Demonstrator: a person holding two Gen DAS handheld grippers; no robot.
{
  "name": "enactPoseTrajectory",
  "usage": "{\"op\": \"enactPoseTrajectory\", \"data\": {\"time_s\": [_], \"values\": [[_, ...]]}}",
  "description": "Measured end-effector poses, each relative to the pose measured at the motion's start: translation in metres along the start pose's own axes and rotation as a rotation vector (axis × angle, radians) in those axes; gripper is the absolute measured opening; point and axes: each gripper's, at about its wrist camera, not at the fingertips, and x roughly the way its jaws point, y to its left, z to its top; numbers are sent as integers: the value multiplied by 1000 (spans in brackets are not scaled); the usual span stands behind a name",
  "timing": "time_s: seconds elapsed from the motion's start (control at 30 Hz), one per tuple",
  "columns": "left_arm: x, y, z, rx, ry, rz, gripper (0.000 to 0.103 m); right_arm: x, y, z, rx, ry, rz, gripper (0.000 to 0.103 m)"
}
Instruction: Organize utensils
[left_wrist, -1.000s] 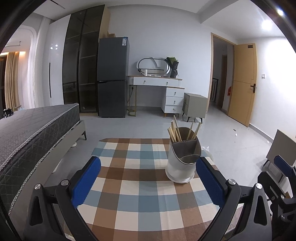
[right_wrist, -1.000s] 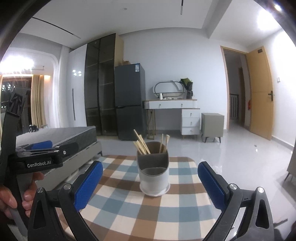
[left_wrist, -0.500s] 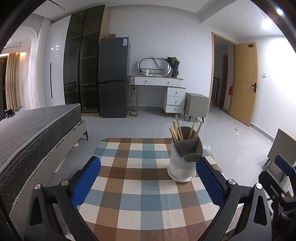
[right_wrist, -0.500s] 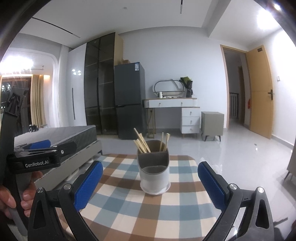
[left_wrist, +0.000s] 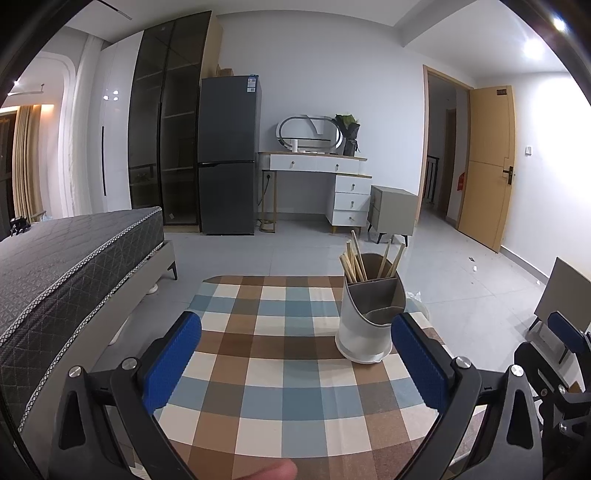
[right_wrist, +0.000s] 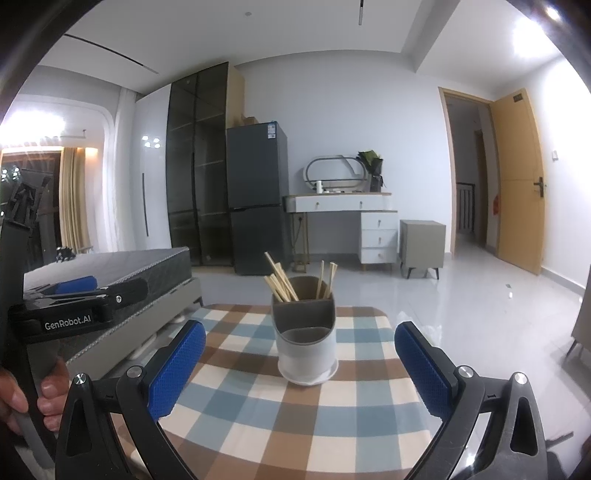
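Note:
A white and grey utensil holder (left_wrist: 369, 317) stands on a checked tablecloth (left_wrist: 280, 369), with several wooden chopsticks (left_wrist: 354, 258) upright in its back compartments. It also shows in the right wrist view (right_wrist: 306, 339), with the chopsticks (right_wrist: 284, 284) sticking out. My left gripper (left_wrist: 295, 365) is open and empty, above the cloth, the holder just inside its right finger. My right gripper (right_wrist: 299, 365) is open and empty, the holder between its fingers but farther off. The left gripper's side (right_wrist: 74, 306) shows in the right wrist view.
A bed (left_wrist: 55, 269) runs along the table's left side. A dark fridge (left_wrist: 227, 155), a white dresser (left_wrist: 325, 184) and a grey nightstand (left_wrist: 393, 210) stand at the far wall. An open door (left_wrist: 487, 166) is at the right. The right gripper (left_wrist: 561, 369) shows at the left view's right edge.
Both views have shifted only slightly; the holder sits a touch farther right in the left wrist view. Both grippers stay open and empty.

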Motion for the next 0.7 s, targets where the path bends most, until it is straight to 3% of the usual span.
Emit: {"op": "enactPoseTrajectory", "data": {"time_s": [0.7], "values": [[2,0,0,-3,18,-2,100,2,1,-3,-5,15,-4,103]]}}
